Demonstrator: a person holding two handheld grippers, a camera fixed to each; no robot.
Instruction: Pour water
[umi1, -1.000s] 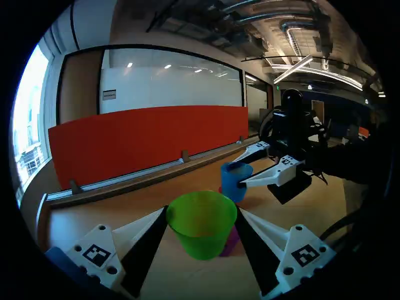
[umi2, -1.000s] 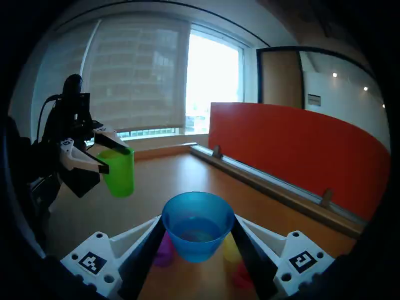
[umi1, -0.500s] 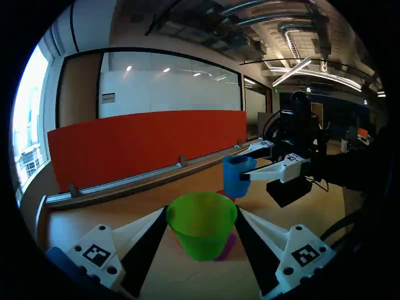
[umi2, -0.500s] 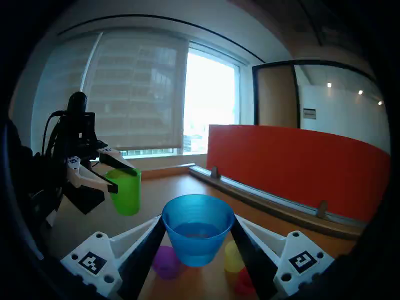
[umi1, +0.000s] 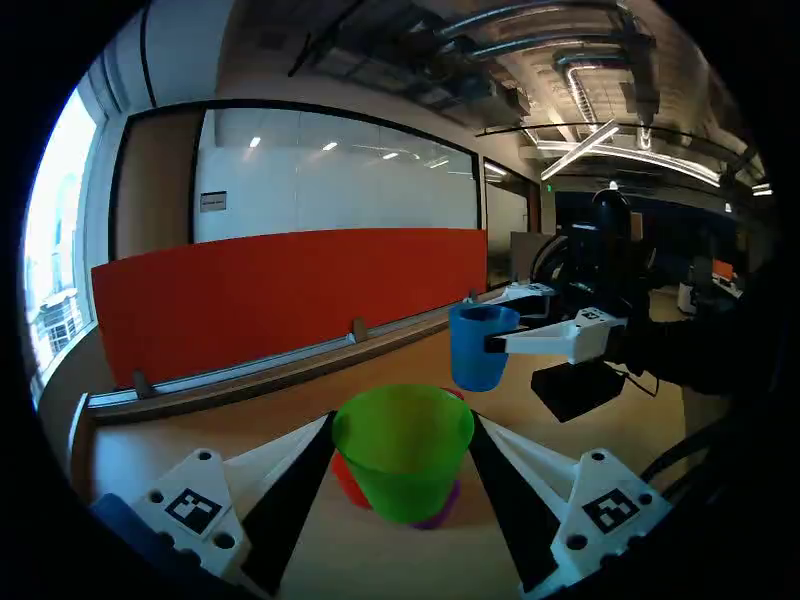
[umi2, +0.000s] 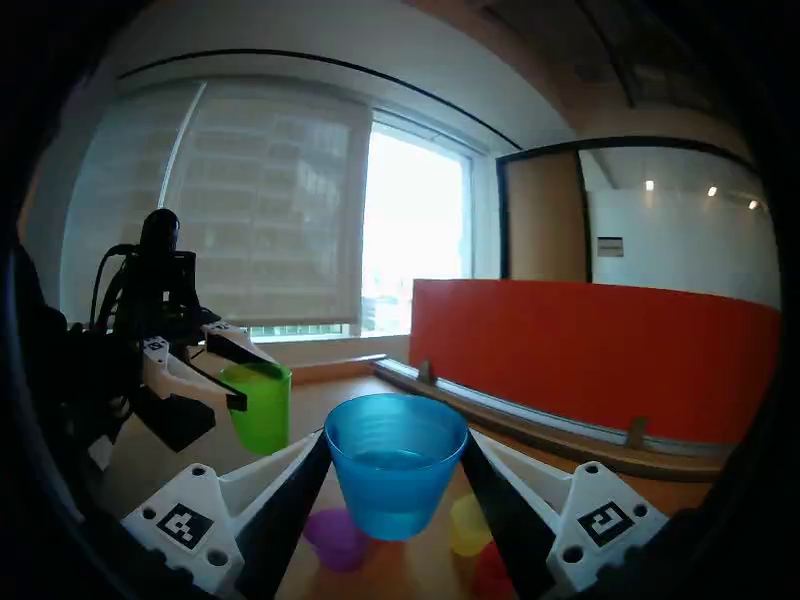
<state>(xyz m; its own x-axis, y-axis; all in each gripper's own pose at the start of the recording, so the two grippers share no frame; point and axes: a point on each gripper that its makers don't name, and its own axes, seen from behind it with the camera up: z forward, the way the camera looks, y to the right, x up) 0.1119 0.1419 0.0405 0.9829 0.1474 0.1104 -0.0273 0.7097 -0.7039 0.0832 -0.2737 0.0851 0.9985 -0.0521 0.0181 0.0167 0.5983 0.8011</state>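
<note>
Backing the wooden table (umi1: 250, 420), red divider (umi1: 290, 290); blue cup (umi2: 396, 465), green cup (umi1: 403, 450) aloft.

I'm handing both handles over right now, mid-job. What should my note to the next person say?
Left tongs: shut on the green cup, upright, no water visible inside.
Right tongs: shut on the blue cup, upright, part full of water.
Both cups are held above the table, apart.
Done: both cups picked up.
To do: tip the blue cup into the green one.
</note>
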